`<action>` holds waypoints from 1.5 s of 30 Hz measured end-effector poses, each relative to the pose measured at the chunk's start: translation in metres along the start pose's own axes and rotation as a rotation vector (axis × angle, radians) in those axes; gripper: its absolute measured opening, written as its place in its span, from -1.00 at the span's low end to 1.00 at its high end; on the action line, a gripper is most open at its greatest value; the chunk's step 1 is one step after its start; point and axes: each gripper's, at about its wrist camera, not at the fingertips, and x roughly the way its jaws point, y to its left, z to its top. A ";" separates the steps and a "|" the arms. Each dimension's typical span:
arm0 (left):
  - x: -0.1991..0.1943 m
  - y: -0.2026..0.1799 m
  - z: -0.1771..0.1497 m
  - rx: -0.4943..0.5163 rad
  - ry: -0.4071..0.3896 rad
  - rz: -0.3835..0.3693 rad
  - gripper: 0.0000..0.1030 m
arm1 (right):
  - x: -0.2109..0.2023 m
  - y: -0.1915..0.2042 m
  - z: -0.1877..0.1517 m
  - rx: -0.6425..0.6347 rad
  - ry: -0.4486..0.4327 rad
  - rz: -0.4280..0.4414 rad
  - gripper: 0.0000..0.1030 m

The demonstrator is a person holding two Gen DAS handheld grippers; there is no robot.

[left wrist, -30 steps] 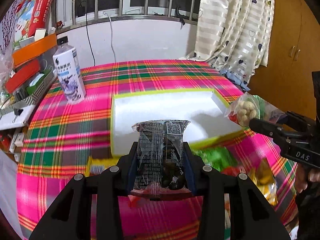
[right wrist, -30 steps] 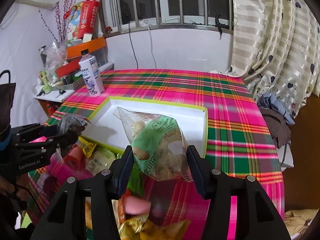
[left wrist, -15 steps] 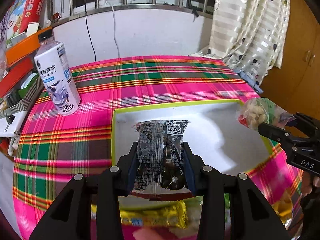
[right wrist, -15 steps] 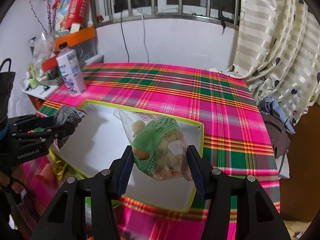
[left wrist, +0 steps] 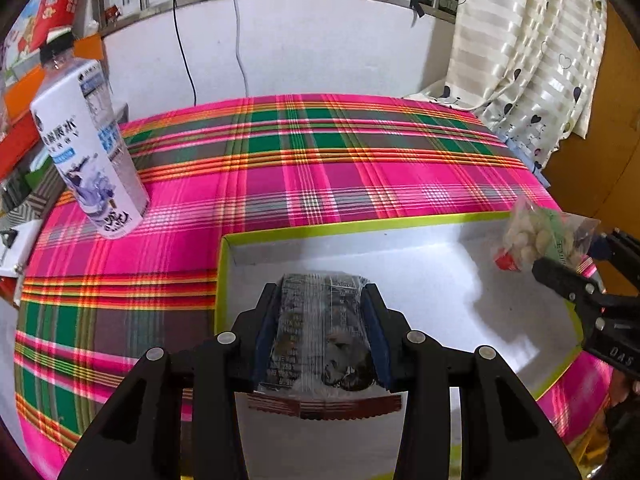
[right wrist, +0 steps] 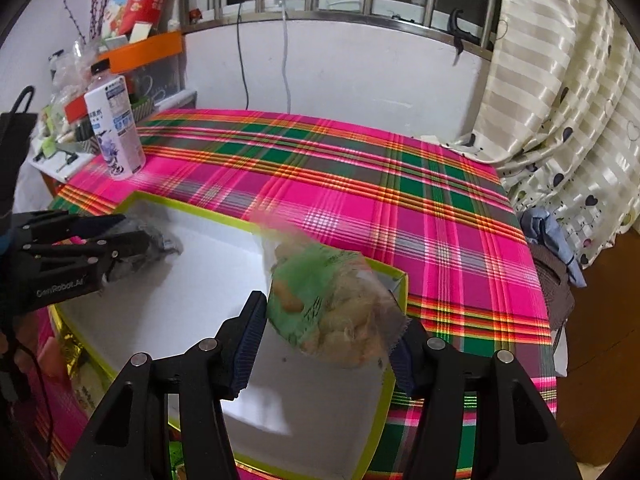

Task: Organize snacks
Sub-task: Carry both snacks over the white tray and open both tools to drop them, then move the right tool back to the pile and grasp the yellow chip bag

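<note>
My left gripper [left wrist: 324, 294] is shut on a dark clear-wrapped snack packet [left wrist: 320, 336], held low over the left half of the white tray with a green rim [left wrist: 360, 227]. My right gripper [right wrist: 332, 312] hangs over the tray's right corner with a green bag of pale snacks [right wrist: 320, 296] between its pads. Its jaws are opening; the bag looks blurred and tilted but still touches both pads. In the left wrist view the right gripper [left wrist: 560, 264] and the green bag [left wrist: 532, 236] show at the right edge. The right wrist view has the left gripper [right wrist: 136, 232] and its packet [right wrist: 160, 240] at the left.
A white drink bottle [left wrist: 88, 148] stands on the plaid cloth left of the tray. A cluttered shelf [right wrist: 132, 52] lies beyond it, and a curtain [right wrist: 560, 100] hangs at the right. Loose snack packets [right wrist: 76, 344] lie by the tray's near left rim.
Both grippers have moved forward and a little down, from the near edge to above the tray. The right jaws stand wider, and the green bag has tilted and blurred between them.
</note>
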 end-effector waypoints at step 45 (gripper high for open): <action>-0.152 -0.040 -0.117 0.027 -0.124 -0.001 -0.16 | -0.160 0.049 -0.106 0.125 -0.141 0.099 0.10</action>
